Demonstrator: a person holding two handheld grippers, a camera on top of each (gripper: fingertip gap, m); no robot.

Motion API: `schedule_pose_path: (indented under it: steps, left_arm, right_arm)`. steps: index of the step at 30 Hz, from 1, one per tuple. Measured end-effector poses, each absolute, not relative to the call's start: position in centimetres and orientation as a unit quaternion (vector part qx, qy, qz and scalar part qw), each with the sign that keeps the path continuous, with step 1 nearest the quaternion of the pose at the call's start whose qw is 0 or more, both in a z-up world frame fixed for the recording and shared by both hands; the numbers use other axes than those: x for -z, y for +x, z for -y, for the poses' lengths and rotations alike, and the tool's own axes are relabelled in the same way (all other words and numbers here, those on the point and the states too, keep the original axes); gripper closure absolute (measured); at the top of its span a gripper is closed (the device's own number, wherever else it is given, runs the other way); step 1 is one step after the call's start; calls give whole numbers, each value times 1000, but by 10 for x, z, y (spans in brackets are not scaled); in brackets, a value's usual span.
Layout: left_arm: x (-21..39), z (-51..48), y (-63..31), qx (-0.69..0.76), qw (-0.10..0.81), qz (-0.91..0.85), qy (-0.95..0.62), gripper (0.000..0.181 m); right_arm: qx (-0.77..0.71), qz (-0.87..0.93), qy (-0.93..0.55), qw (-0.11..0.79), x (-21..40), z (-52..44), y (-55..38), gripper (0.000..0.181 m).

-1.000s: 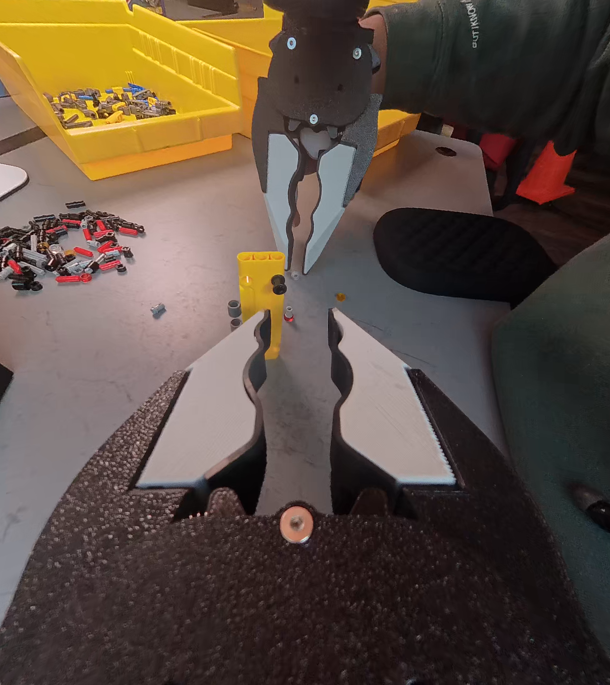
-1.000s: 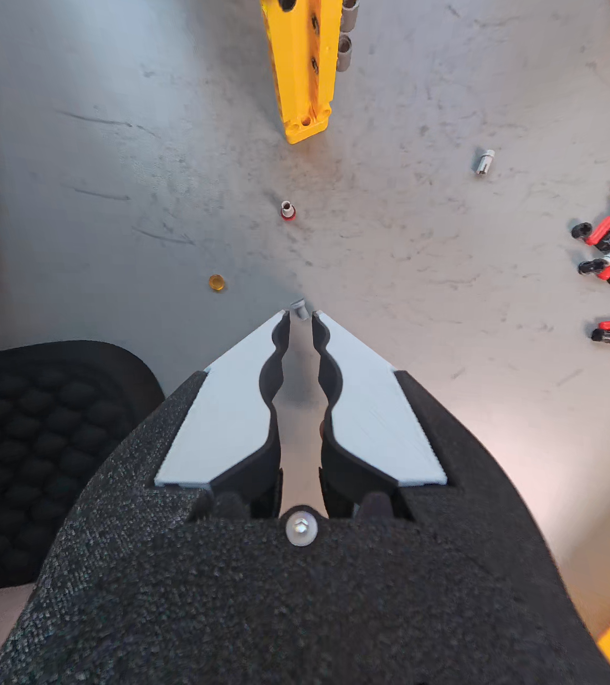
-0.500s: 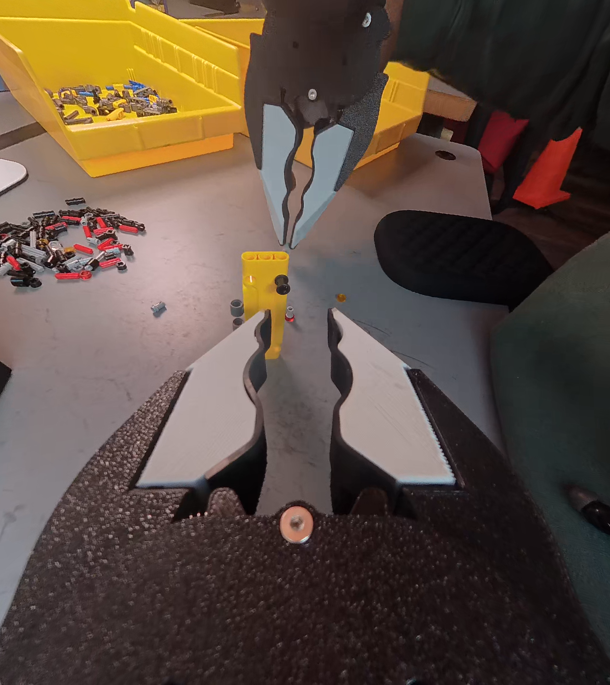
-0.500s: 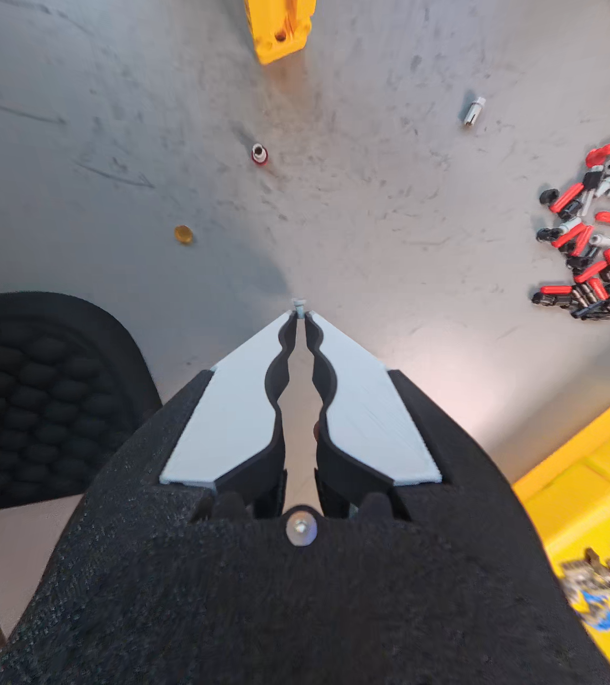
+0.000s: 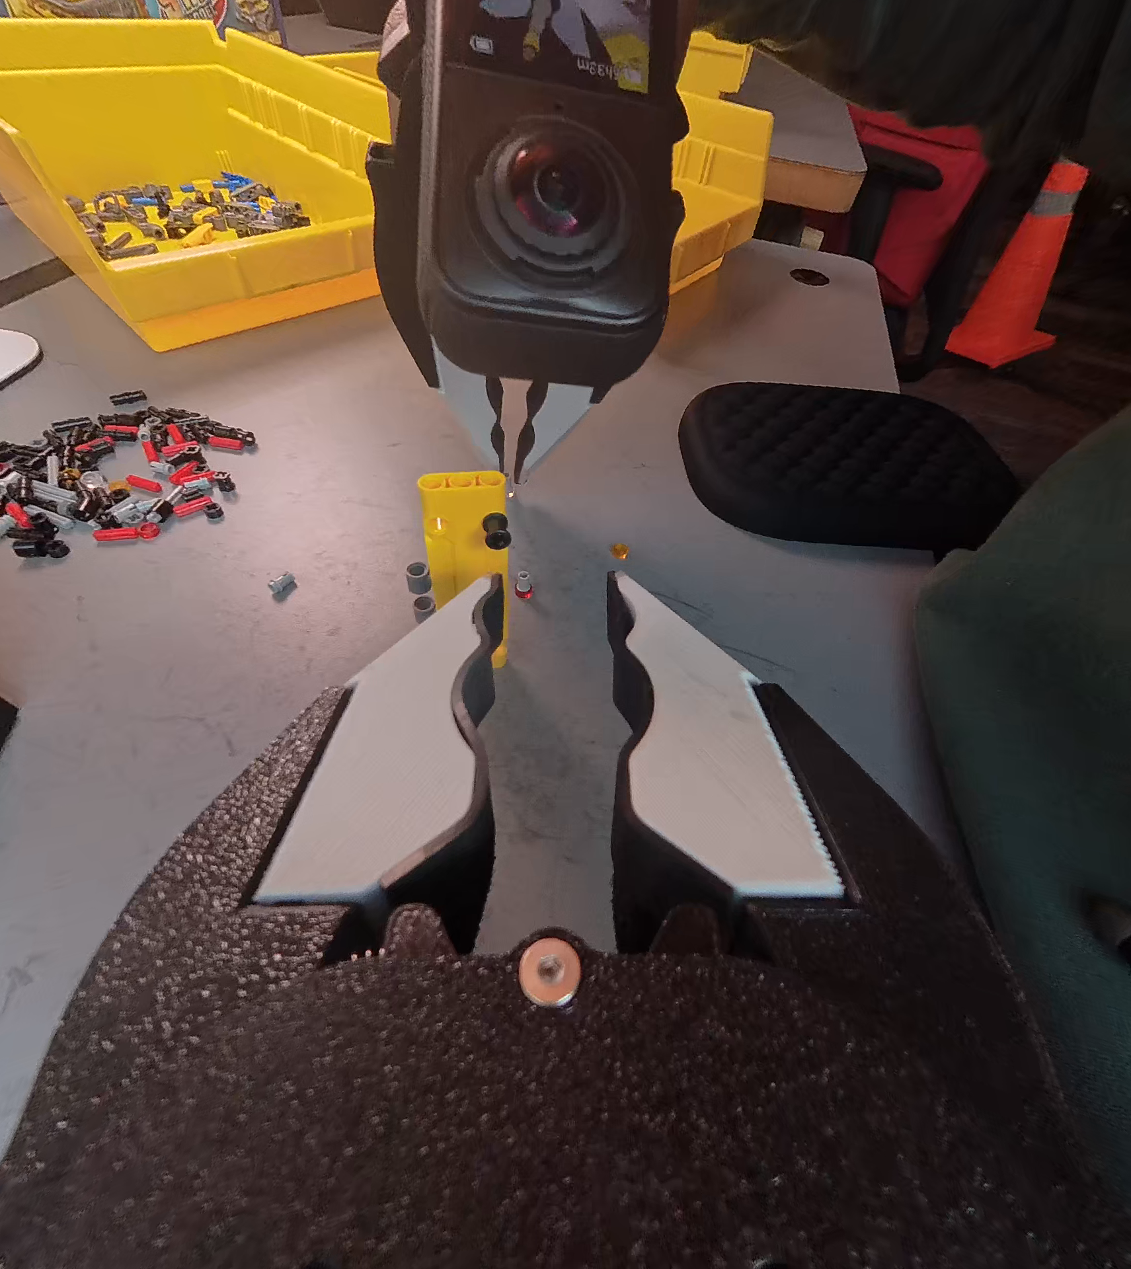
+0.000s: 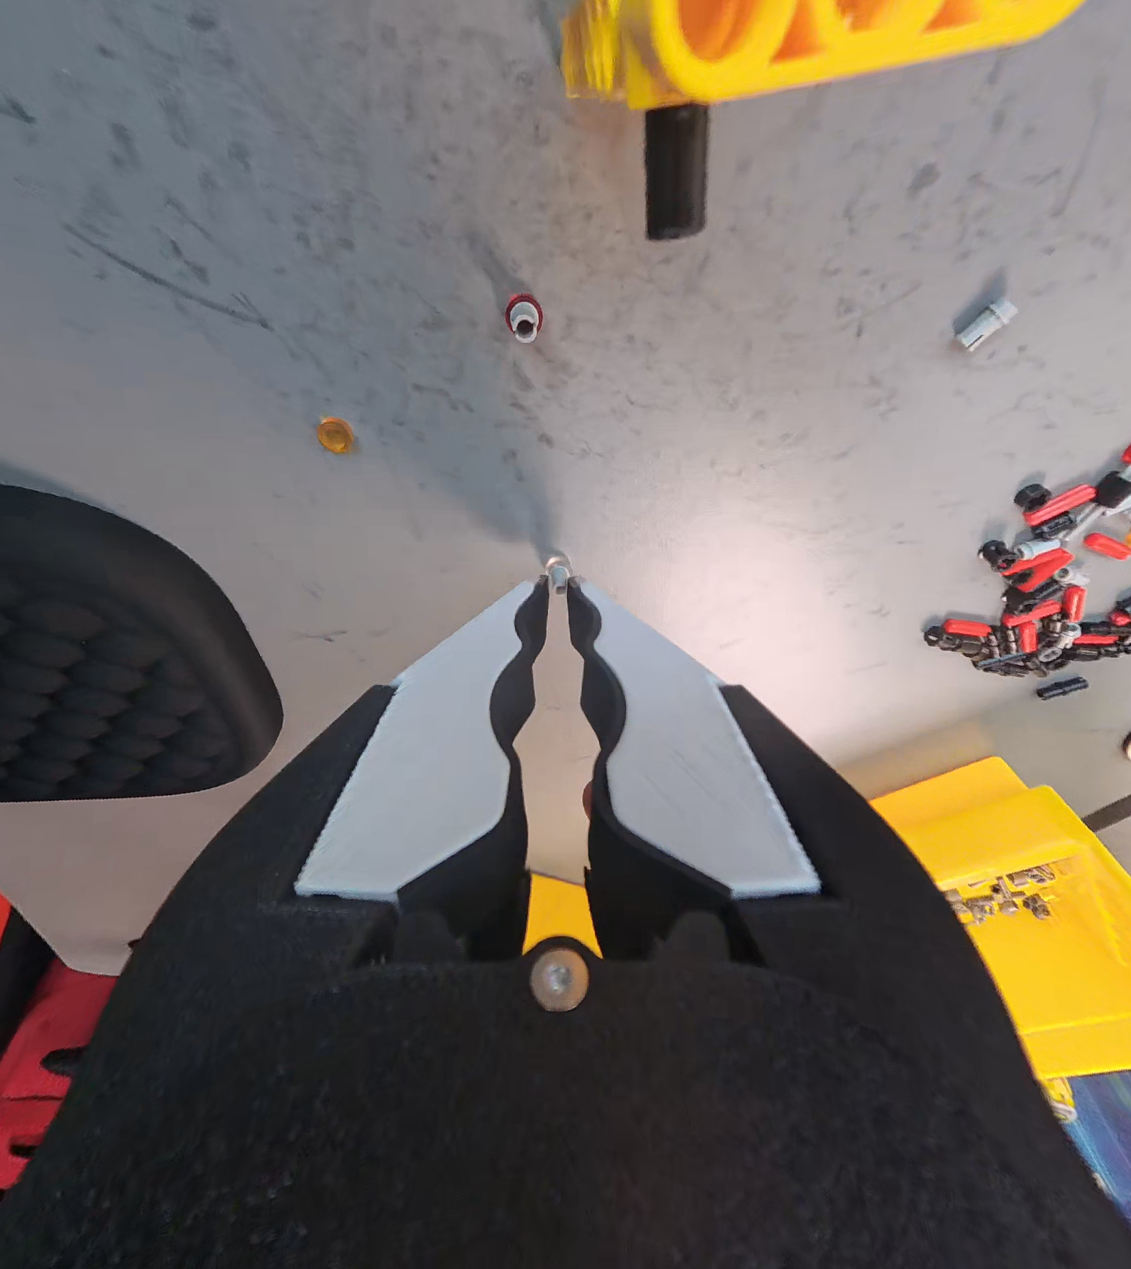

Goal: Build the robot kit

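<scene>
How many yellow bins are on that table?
2, possibly more hidden. One bin, at the table's far left in the left wrist view, holds small dark and blue parts. A second bin sits right of it, mostly hidden behind the right hand-held gripper.

Both tools [image 5: 552,594] [image 6: 557,582]: black grainy body, grey wavy-edged fingers, silver screw; dk-green sleeve [image 5: 1057,687].

Yellow beam [image 6: 816,48] blurred, cut off by top edge.

Right tongs [image 6: 557,582] closed on grey pin [image 6: 557,571], lifted, neared yellow beam [image 5: 461,542].
</scene>
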State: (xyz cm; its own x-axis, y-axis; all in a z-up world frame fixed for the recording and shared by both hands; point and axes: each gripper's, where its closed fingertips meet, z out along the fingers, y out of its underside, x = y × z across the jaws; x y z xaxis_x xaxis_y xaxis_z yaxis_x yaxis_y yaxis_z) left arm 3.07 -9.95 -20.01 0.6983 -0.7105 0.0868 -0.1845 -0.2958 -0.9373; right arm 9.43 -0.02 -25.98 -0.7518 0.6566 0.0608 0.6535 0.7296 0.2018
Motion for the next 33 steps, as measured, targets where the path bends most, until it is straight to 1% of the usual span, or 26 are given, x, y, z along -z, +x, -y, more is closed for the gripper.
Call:
schedule_pose_path:
  steps: [7,13,18,20,23,30,33]
  left_arm:
    - [200,100,31,253,516,-296,-763,152]
    - [201,99,31,255,514,-293,-765,152]
    - [204,98,32,253,508,-293,-770,152]
    - [203,97,31,254,509,-290,-770,152]
    - [202,96,29,255,512,-284,-770,151]
    - [201,94,26,241,521,-278,-770,150]
    - [198,92,22,230,531,-270,-770,148]
  right_arm:
    - [-57,-922,384,-18,253,-3,95,172]
    - [63,-887,453,-55,254,-4,99,170]
    - [135,-865,479,-69,262,2,94,171]
    - [151,-861,480,-72,263,5,91,175]
    - [172,-863,469,-74,261,15,83,176]
    - [191,-879,428,-83,259,42,62,176]
    - [197,-880,425,-85,257,43,60,171]
